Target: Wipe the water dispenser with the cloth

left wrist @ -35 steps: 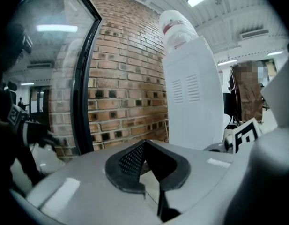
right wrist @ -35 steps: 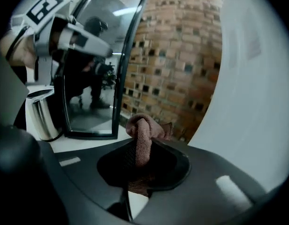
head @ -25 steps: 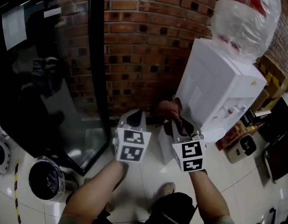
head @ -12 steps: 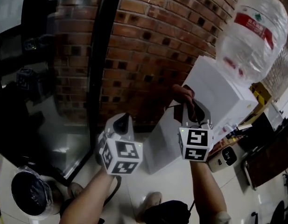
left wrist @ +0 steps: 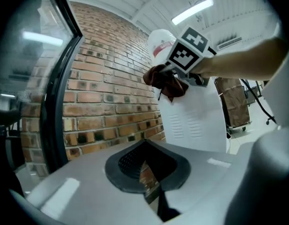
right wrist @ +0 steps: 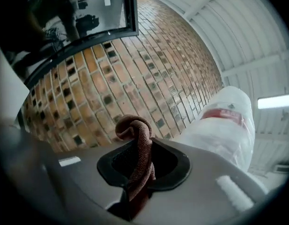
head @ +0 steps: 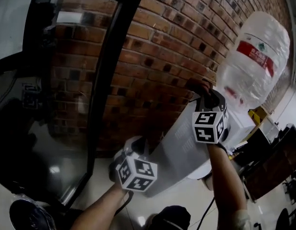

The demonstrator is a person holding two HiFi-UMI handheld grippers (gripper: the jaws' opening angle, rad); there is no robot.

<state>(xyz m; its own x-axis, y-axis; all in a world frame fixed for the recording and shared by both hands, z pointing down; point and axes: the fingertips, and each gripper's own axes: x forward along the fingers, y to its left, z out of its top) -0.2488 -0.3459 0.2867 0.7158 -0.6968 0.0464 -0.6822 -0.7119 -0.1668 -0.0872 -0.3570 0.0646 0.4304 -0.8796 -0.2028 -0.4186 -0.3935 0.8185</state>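
The white water dispenser (head: 183, 150) stands against the brick wall, with a plastic-wrapped bottle (head: 255, 56) on top. My right gripper (head: 204, 94) is raised at the dispenser's upper rear corner, just left of the bottle, and is shut on a bunched brown cloth (head: 199, 85). The right gripper view shows the cloth (right wrist: 139, 146) twisted between the jaws, with the bottle (right wrist: 224, 125) just beyond. My left gripper (head: 132, 147) hangs lower, left of the dispenser, shut and holding nothing. From the left gripper view the cloth (left wrist: 166, 81) sits against the dispenser's (left wrist: 196, 121) top edge.
A brick wall (head: 152, 56) runs behind the dispenser. A black-framed glass door (head: 102, 80) stands to the left, with a black bin (head: 25, 217) on the tiled floor below it. Dark furniture (head: 270, 164) crowds the right side.
My right gripper has lifted the cloth from low on the dispenser's side up to its top corner by the bottle. The left gripper stayed low. The head view has tilted upward.
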